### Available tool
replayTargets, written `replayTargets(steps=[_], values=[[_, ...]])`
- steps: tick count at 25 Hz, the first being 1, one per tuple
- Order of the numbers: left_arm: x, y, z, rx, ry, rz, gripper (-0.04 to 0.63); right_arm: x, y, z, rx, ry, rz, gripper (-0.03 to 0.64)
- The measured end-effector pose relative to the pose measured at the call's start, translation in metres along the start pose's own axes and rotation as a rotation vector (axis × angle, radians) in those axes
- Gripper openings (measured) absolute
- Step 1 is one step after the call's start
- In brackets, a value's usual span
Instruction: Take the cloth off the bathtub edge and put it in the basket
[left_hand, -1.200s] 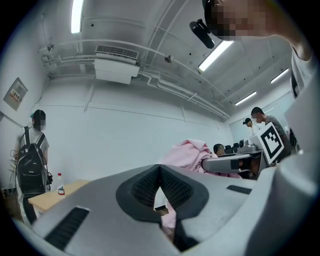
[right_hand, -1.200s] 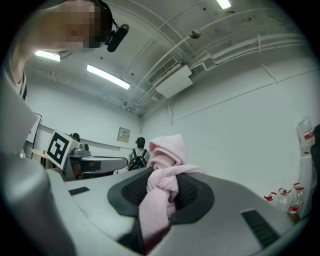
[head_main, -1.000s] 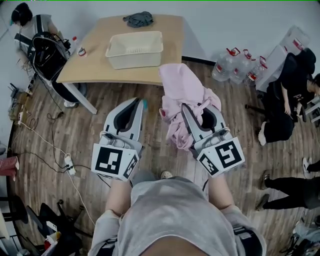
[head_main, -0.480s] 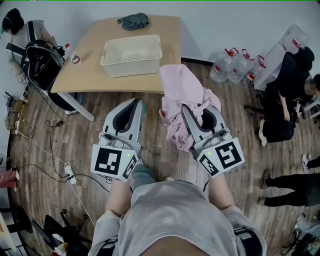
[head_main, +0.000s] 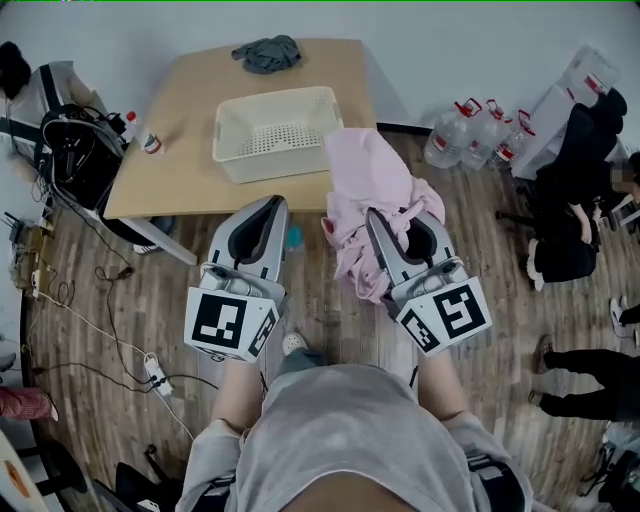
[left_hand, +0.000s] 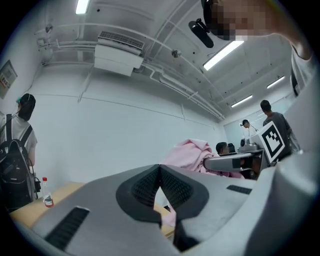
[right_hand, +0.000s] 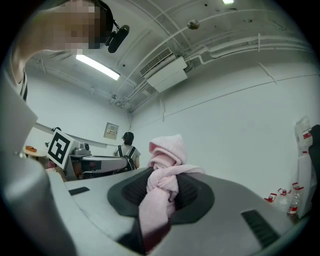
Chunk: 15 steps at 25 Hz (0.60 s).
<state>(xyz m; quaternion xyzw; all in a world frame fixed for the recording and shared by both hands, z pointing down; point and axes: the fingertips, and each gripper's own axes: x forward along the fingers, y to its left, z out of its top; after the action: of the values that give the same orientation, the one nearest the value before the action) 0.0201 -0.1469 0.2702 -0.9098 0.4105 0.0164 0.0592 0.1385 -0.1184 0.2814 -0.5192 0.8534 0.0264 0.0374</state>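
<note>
Lowest in the head view and nearest the person, the left tool (head_main: 268, 208) had its jaws pressed together with nothing between them. Just right of centre, the right tool (head_main: 403, 232) was clamped on a bunched fold of the pink cloth (head_main: 368, 180). The cloth rose above the jaws and hung in folds down their left side, clear of the floor. It was thus already lifted, and the carry to the basket seemed to be the step in hand. Beyond the tools, in the upper middle of the frame, the cream basket (head_main: 232, 158) stood on the wooden counter (head_main: 180, 140), its near right corner close to the top of the cloth. To do this well, the right tool should probably hold its pinch until the hanging bulk was over the open basket, not its rim. It should then lower so the trailing folds dropped inside before release; the left tool could tuck in any overhang. A small bottle (head_main: 150, 143) at the counter's left and a grey rag (head_main: 266, 52) at its far edge lay out of the path.
</note>
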Motion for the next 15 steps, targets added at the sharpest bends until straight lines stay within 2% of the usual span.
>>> replayTargets(steps=[4,9,15], values=[[0.001,0.01,-0.005,0.013,0.003,-0.02,0.012,0.01,0.004,-0.005,0.006,-0.014,-0.021,0.103],[0.001,0.089,-0.012,-0.016,0.011,-0.046,0.012,0.08,0.034,-0.009,0.006,0.007,-0.046,0.103],[-0.004,0.118,-0.023,-0.018,0.018,-0.082,0.012,0.103,0.048,-0.016,0.008,0.008,-0.086,0.103]])
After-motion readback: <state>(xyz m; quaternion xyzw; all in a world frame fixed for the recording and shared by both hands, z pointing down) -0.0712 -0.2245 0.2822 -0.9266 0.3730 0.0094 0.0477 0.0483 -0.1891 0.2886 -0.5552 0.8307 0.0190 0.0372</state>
